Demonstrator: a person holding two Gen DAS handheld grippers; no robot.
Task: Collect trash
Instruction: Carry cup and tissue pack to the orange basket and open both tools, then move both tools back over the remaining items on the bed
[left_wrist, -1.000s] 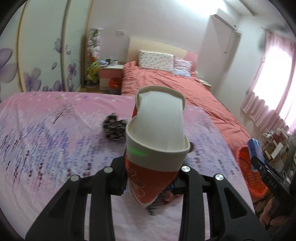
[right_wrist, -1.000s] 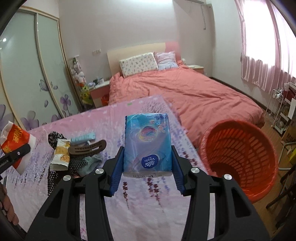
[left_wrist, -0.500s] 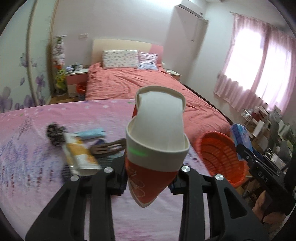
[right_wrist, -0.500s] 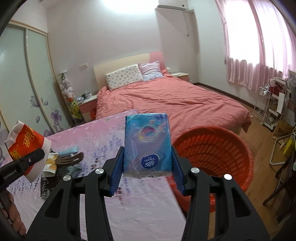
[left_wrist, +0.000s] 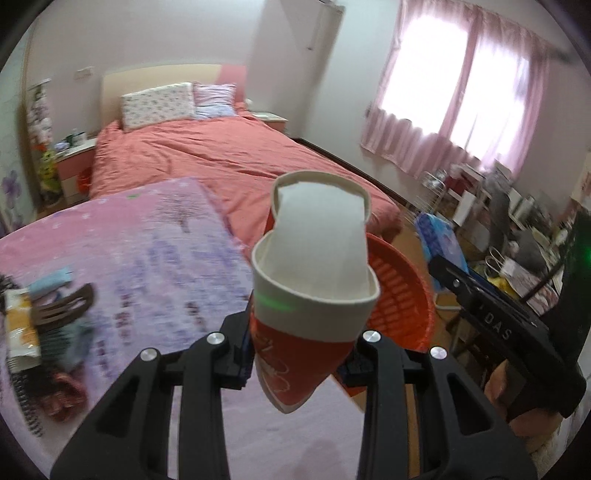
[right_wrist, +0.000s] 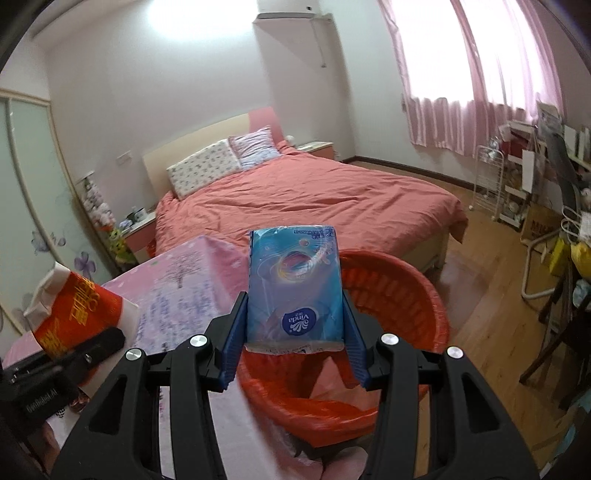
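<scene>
My left gripper (left_wrist: 301, 354) is shut on a squashed red and white paper cup (left_wrist: 314, 280), held over the right edge of the pink table (left_wrist: 147, 236). The cup also shows in the right wrist view (right_wrist: 74, 314). My right gripper (right_wrist: 294, 332) is shut on a blue tissue pack (right_wrist: 294, 288) and holds it over the near rim of the orange basket (right_wrist: 406, 295). In the left wrist view the basket (left_wrist: 402, 295) stands just right of the table, behind the cup, with the tissue pack (left_wrist: 439, 236) above its far side.
A brown hair clip (left_wrist: 62, 306), a snack wrapper (left_wrist: 20, 332), a spiral notebook (left_wrist: 26, 395) and other small items lie at the table's left. A bed with a red cover (right_wrist: 314, 199) is behind. Cluttered shelves and chairs (right_wrist: 546, 206) stand at the right.
Both grippers have swung right, from over the table toward the orange basket. The tissue pack now hangs over the basket's rim. Both grips are unchanged.
</scene>
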